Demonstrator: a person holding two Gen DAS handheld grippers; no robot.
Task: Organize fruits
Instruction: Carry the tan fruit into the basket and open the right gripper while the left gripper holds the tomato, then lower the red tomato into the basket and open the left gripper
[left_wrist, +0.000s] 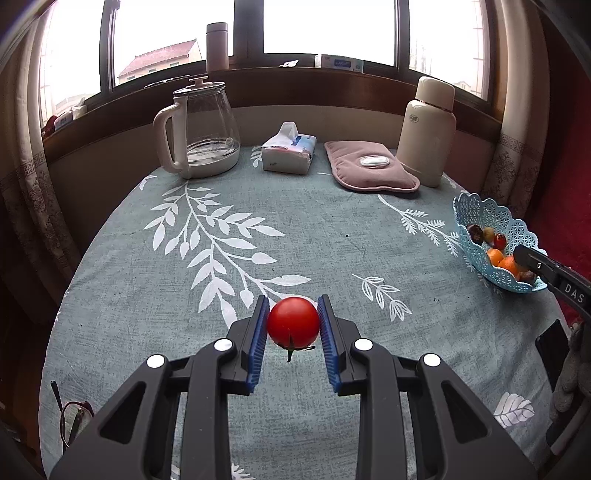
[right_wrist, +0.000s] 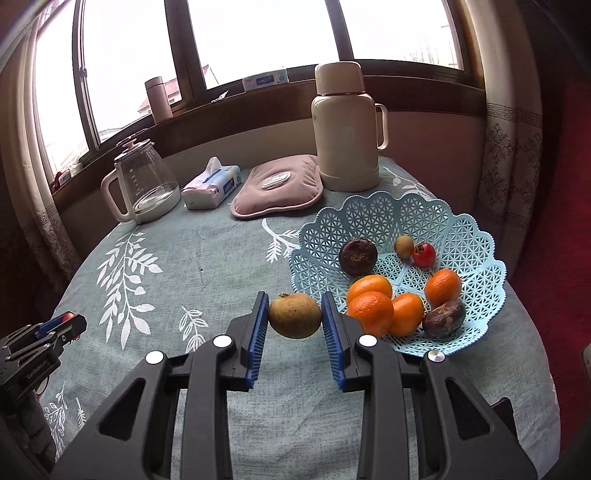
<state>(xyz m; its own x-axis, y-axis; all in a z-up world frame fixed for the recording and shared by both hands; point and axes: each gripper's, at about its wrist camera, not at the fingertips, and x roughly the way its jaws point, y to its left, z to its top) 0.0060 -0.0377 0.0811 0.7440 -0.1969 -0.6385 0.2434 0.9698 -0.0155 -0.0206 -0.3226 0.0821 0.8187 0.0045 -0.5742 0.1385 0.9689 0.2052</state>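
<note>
- My left tongs (left_wrist: 293, 325) are clamped tight on a round red tomato (left_wrist: 293, 322), blue ribbed pads pressing both sides, its little stem poking downward. It hangs above the counter (left_wrist: 221, 258) with the grey-green leaf-print cloth.
- My right tongs (right_wrist: 294, 315) are squeezed shut around a brownish-green round fruit (right_wrist: 294, 315), held just beside the near-left rim of the light blue lacy plastic basket (right_wrist: 476, 236).
- That basket sits at the right edge of the counter. Inside it: four orange tangerines (right_wrist: 371, 308) bunched at the front, two dark purple wrinkly fruits (right_wrist: 357, 256), a small tan fruit (right_wrist: 403, 246) and a small red tomato (right_wrist: 424, 254) touching each other toward the back.
- Along the far side by the window: a glass kettle with a white handle (left_wrist: 195, 129), a soft pack of tissues (left_wrist: 289, 153), a pink hot-water pouch (left_wrist: 371, 166) and a cream thermos jug (left_wrist: 428, 133).
- A pair of dark-framed glasses (left_wrist: 74, 417) lies at the near-left edge of the cloth, seen from the left camera.
</note>
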